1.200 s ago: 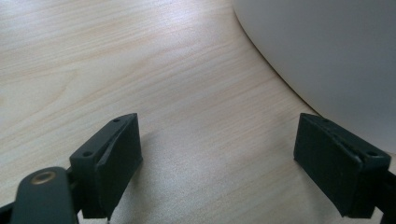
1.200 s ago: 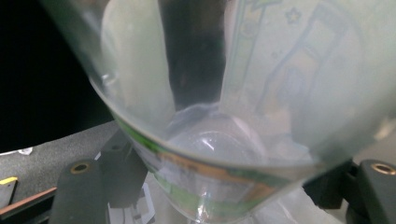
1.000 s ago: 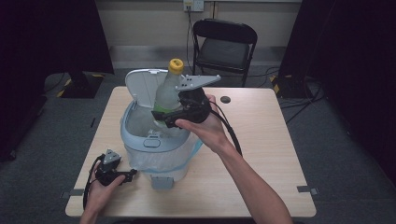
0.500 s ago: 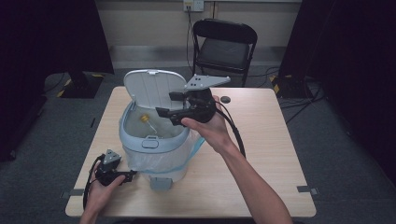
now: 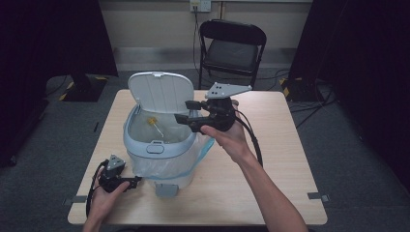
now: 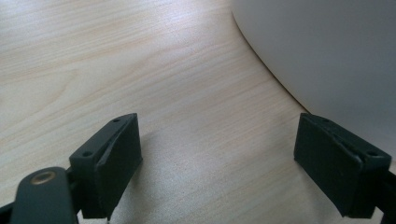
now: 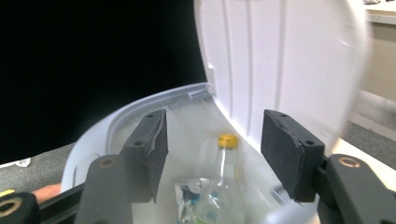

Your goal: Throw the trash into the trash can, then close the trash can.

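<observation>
Now | R claw (image 5: pixel 186 112) wide, empty, over bin (image 5: pixel 159 145) rim | bottle (image 7: pixel 219 186) lies inside bin | L claw (image 6: pixel 233 163) wide, on bench (image 5: pixel 270 183) by bin | risk: you knock raised lid (image 5: pixel 159 92) w/ R claw, it drops or bin tips

This looks like a lab or recording studio rather than a home. A plain wooden table (image 5: pixel 270 193) stands alone on grey carpet (image 5: pixel 358 159), with strips of tape (image 5: pixel 319 196) on the floor at its corners. Dark curtains (image 5: pixel 48 38) hang on both sides. Behind the table sits a black folding chair (image 5: pixel 232 46) against a bare wall with a power outlet (image 5: pixel 200 5), and cables (image 5: pixel 314 99) trail across the floor.
</observation>
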`<action>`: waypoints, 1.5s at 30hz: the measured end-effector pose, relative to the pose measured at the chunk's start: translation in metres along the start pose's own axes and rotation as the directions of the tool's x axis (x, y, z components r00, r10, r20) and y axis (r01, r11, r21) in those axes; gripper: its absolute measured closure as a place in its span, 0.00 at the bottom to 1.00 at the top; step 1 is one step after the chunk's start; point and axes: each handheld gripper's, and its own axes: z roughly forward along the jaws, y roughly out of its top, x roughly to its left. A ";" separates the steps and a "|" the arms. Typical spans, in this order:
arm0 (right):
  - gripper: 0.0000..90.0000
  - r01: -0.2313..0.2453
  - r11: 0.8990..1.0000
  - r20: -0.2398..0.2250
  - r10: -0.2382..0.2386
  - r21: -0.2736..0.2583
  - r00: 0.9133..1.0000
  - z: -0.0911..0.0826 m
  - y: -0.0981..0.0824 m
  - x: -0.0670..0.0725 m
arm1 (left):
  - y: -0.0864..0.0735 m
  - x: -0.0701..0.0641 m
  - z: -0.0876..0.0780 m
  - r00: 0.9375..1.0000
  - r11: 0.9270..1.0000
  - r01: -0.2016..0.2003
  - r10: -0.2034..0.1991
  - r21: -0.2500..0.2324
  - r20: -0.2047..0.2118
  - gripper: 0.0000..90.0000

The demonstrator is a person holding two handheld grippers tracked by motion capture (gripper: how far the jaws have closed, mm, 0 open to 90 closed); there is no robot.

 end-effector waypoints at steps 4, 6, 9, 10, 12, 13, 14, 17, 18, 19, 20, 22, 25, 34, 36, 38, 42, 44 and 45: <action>0.45 -0.008 1.000 0.025 0.008 0.000 1.000 -0.009 -0.004 -0.007 | 0.000 0.000 0.000 1.000 1.000 -0.001 0.001 -0.001 0.000 0.16; 0.43 -0.010 1.000 0.036 0.011 -0.003 0.999 -0.012 -0.005 -0.010 | 0.000 0.000 0.000 1.000 1.000 0.003 -0.003 -0.003 -0.001 0.16; 0.38 -0.019 1.000 0.067 0.020 -0.011 0.998 -0.016 -0.008 -0.016 | 0.000 -0.001 0.000 1.000 1.000 0.009 -0.009 -0.003 0.000 0.16; 0.37 -0.023 1.000 0.078 0.024 -0.011 0.997 -0.017 -0.009 -0.019 | 0.000 -0.001 0.000 1.000 1.000 0.007 -0.007 -0.002 -0.002 0.16; 0.36 -0.030 0.999 0.090 0.032 -0.015 0.995 -0.019 -0.010 -0.022 | 0.000 -0.001 0.000 1.000 1.000 0.007 -0.007 -0.002 -0.002 0.16; 0.36 -0.031 0.999 0.096 0.032 -0.013 0.995 -0.019 -0.010 -0.023 | 0.000 -0.001 0.000 1.000 1.000 0.006 -0.006 -0.002 -0.003 0.16; 0.36 -0.032 0.999 0.104 0.033 -0.013 0.994 -0.020 -0.010 -0.024 | 0.000 0.000 0.000 1.000 1.000 0.005 -0.005 -0.002 -0.002 0.16; 0.36 -0.032 0.999 0.118 0.033 -0.008 0.992 -0.022 -0.011 -0.028 | 0.000 -0.001 0.000 1.000 1.000 0.011 -0.011 -0.003 0.003 0.16; 0.37 -0.033 0.999 0.121 0.033 -0.008 0.992 -0.023 -0.011 -0.030 | 0.000 -0.001 0.000 1.000 1.000 0.011 -0.011 -0.003 0.001 0.16; 0.37 -0.033 0.999 0.123 0.034 -0.007 0.992 -0.023 -0.011 -0.031 | 0.000 -0.001 0.000 1.000 1.000 0.005 -0.005 -0.002 -0.004 0.16; 0.38 -0.033 0.999 0.127 0.034 -0.006 0.991 -0.024 -0.011 -0.033 | 0.000 0.000 0.000 1.000 1.000 0.005 -0.005 -0.002 -0.002 0.16; 0.38 -0.029 1.000 0.138 0.029 0.001 0.990 -0.024 -0.012 -0.036 | 0.000 0.000 0.000 1.000 1.000 0.003 -0.003 -0.001 -0.002 0.16; 0.37 -0.039 0.999 0.157 0.038 0.004 0.987 -0.026 -0.013 -0.040 | 0.000 -0.001 0.000 1.000 1.000 0.011 -0.011 -0.003 0.002 0.16; 0.30 -0.065 0.998 0.219 0.061 0.013 0.974 -0.030 -0.016 -0.056 | 0.000 -0.001 0.000 1.000 1.000 0.011 -0.011 -0.003 0.001 0.16; 0.29 -0.068 0.998 0.225 0.064 0.013 0.972 -0.030 -0.016 -0.060 | 0.000 -0.001 0.000 1.000 1.000 0.011 -0.011 -0.003 0.001 0.16; 0.27 -0.080 0.997 0.226 0.076 0.011 0.971 -0.028 -0.017 -0.064 | 0.000 -0.001 0.000 1.000 1.000 0.009 -0.009 -0.003 0.000 0.16; 0.25 -0.088 0.996 0.235 0.082 0.014 0.968 -0.025 -0.017 -0.070 | 0.000 -0.001 0.000 1.000 1.000 0.011 -0.011 -0.003 0.003 0.16; 0.24 -0.091 0.996 0.240 0.084 0.016 0.967 -0.023 -0.017 -0.073 | 0.000 -0.001 0.000 1.000 1.000 0.011 -0.011 -0.003 0.003 0.16; 0.24 -0.094 0.995 0.239 0.087 0.018 0.967 -0.021 -0.017 -0.075 | 0.000 -0.001 0.000 1.000 1.000 0.012 -0.012 -0.003 0.004 0.16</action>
